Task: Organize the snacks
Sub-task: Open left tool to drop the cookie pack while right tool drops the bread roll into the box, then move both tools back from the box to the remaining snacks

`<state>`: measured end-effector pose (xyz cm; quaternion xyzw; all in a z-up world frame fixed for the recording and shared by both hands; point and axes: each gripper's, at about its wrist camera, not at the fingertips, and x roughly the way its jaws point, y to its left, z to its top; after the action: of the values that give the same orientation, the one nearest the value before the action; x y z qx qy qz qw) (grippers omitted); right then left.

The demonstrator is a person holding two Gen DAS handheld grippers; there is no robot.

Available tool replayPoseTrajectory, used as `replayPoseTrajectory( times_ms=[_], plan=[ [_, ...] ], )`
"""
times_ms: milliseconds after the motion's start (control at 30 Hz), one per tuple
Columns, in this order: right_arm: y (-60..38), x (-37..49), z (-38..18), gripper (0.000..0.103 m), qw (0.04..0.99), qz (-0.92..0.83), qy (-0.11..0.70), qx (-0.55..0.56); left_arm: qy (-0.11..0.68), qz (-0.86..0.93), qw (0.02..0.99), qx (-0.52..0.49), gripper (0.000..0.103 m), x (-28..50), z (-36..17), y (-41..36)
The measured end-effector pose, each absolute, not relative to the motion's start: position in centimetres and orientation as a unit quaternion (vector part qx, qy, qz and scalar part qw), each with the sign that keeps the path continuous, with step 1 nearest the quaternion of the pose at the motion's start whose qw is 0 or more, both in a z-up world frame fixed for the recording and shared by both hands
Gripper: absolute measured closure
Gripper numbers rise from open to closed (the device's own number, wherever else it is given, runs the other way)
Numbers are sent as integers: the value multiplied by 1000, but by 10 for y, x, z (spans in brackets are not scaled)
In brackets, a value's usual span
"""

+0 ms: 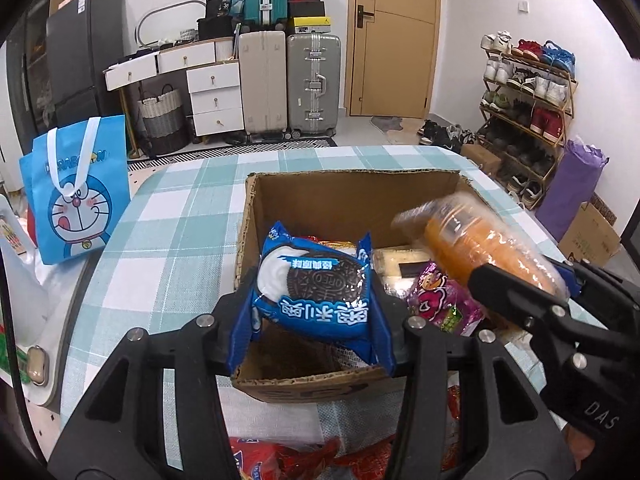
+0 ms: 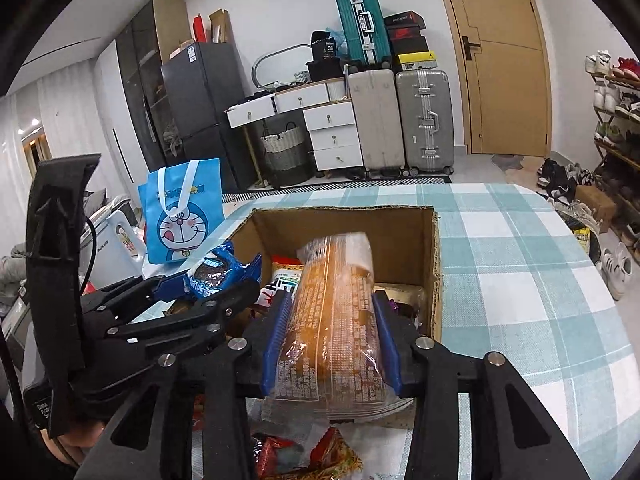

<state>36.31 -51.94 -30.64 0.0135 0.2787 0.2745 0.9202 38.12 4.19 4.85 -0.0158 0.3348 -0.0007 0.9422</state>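
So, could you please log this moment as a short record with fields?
left gripper: closed on blue Oreo packet, over the box
right gripper: clear-wrapped orange snack pack between its blue pads
cardboard box: open, already holding snacks, including a purple packet
table: teal checked cloth
loose snacks: red packets in front of the box

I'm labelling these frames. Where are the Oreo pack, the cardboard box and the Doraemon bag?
Oreo pack [image 1: 316, 296]: left wrist view, middle of its printed front.
Cardboard box [image 1: 352, 196]: left wrist view, inner face of its far wall.
Doraemon bag [image 2: 184, 220]: right wrist view, the cartoon face on its front.
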Motion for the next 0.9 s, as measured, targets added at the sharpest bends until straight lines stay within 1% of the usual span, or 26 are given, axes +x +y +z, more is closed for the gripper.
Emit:
replayPoseTrajectory(
  times_ms=[100, 167, 200, 233, 267, 333, 400, 433, 467, 567, 633, 667, 733, 900],
  plan=[
    [-523, 363, -306, 49, 923, 271, 275, 12, 338, -8, 941, -17, 50, 380, 49, 43],
    [-528, 359, -306, 37, 924, 270, 270, 14, 341, -12, 940, -12, 45, 379, 49, 42],
    [-532, 355, -304, 28, 927, 268, 263, 15, 342, -16, 939, -12, 44, 376, 50, 42],
    [-536, 351, -304, 24, 930, 264, 255, 14, 342, -17, 940, -12, 43, 374, 50, 41],
    [-541, 347, -302, 23, 934, 260, 245, 14, 339, -17, 941, -13, 43, 371, 51, 41],
    [-551, 340, -299, 14, 937, 259, 236, 15, 335, -23, 942, -18, 37, 363, 53, 41],
    [-560, 334, -298, 9, 936, 261, 237, 22, 330, -34, 943, -22, 25, 353, 56, 41],
    [-566, 331, -298, 6, 933, 265, 241, 28, 327, -39, 944, -21, 21, 347, 58, 40],
    [-571, 329, -298, 4, 931, 268, 245, 33, 323, -41, 945, -19, 19, 342, 60, 38],
    [-586, 322, -300, 1, 924, 277, 258, 50, 317, -35, 948, -4, 16, 326, 64, 35],
    [-592, 316, -301, 1, 922, 281, 260, 59, 315, -36, 948, -6, 8, 315, 65, 37],
    [-593, 314, -302, 1, 920, 282, 264, 61, 314, -37, 949, -9, 0, 310, 67, 38],
    [-596, 310, -305, 1, 916, 284, 278, 60, 307, -34, 951, -17, 0, 297, 68, 43],
    [-603, 296, -311, 1, 912, 297, 275, 62, 312, -31, 949, -41, 1, 270, 65, 63]
  ],
)
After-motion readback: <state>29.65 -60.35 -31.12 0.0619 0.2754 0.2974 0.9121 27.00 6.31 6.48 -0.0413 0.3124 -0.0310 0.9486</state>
